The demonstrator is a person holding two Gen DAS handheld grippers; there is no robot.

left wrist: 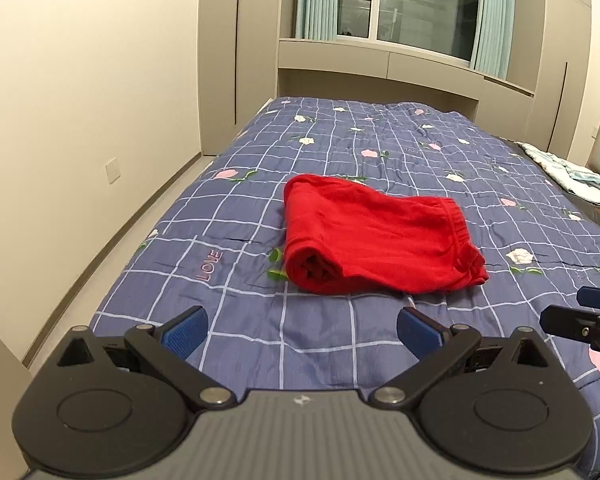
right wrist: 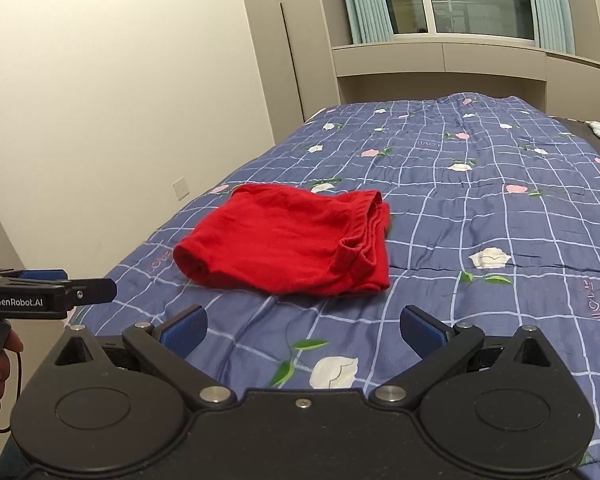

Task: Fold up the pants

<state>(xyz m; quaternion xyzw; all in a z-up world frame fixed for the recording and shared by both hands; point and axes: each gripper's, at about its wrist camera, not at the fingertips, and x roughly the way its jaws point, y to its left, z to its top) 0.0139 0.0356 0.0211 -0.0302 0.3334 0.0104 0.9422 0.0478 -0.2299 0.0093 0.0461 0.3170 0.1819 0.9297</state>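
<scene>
Red pants [left wrist: 374,240] are seen folded into a compact bundle mid-quilt [left wrist: 420,152], left gripper [left wrist: 302,332] and right gripper [right wrist: 304,332] both spread wide and empty on the near side, so any stray re-grab or nudge risks the loose waistband layers being pulled open

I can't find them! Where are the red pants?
The red pants lie folded on the blue checked quilt, mid-bed, ahead of both open hand-held grippers, nearer the wall side.

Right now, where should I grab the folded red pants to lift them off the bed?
Grip the red pants at the thick rolled fold facing you, coming in low from the near side. It stands proud of the quilt; the waistband end lies flatter and looser.
</scene>
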